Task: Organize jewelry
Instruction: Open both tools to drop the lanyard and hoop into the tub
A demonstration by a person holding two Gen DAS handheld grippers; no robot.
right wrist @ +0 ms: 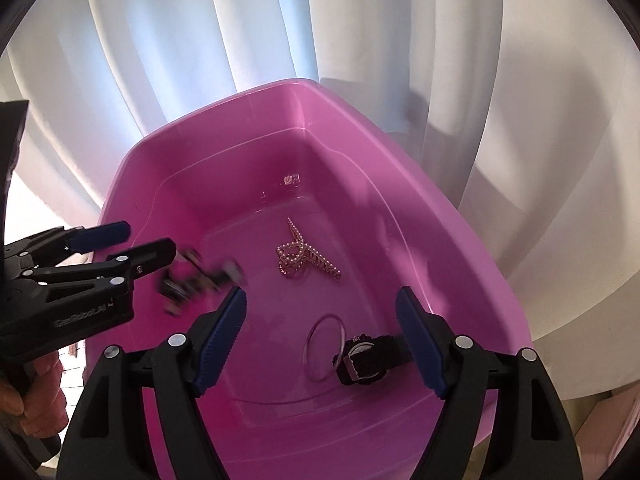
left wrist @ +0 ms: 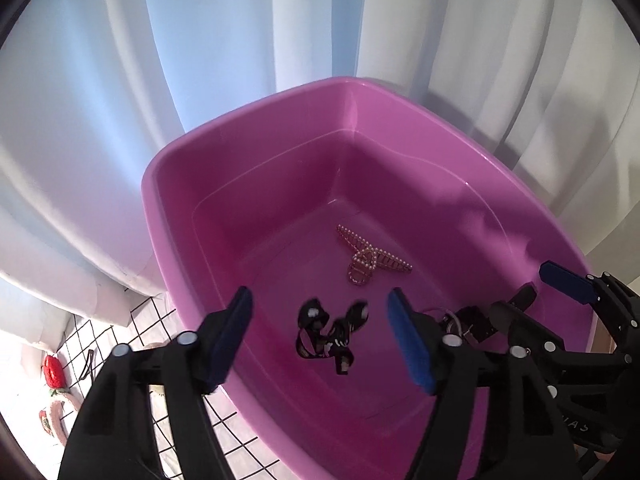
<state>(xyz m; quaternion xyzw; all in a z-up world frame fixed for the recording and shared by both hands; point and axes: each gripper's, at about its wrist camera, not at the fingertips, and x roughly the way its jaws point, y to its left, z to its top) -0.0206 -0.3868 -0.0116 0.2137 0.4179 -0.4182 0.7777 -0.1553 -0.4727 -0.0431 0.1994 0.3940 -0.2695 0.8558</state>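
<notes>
Left fingers: the left gripper (left wrist: 320, 336) stands wide over the near end of the pink tub (left wrist: 256, 128), its blue pads clear of everything; nothing is pressed between them.
Under the left fingers: a black hair tie with white dots (left wrist: 330, 334) is blurred in both views, so I cannot tell whether it is in the air or already on the tub floor.
Right fingers: the right gripper (right wrist: 320, 344) is also spread wide, holding nothing.
Between the right fingers: a black wristwatch (right wrist: 366, 358) lies on the tub floor close to the right-hand pad, with a thin clear ring (right wrist: 323, 348) touching or just beside it.
Further out: a pearl hair claw (right wrist: 306, 254) lies mid-floor, well apart from both sets of pads. A small shiny piece (right wrist: 291, 179) sits near the far wall, too small to identify.
Outside the tub: a red strawberry-shaped piece (left wrist: 54, 370) lies on the gridded cloth (left wrist: 132, 320); white curtains (right wrist: 200, 40) hang behind.
Handling, judged: the hair tie looks light and floppy, so a pinch anywhere on its loop should do. The claw looks stiff and bumpy, with pearls that may slip; grip across its hinge. The watch seems heavier and best taken by the strap. The clear ring looks thin, slick and hard to catch lying flat.
</notes>
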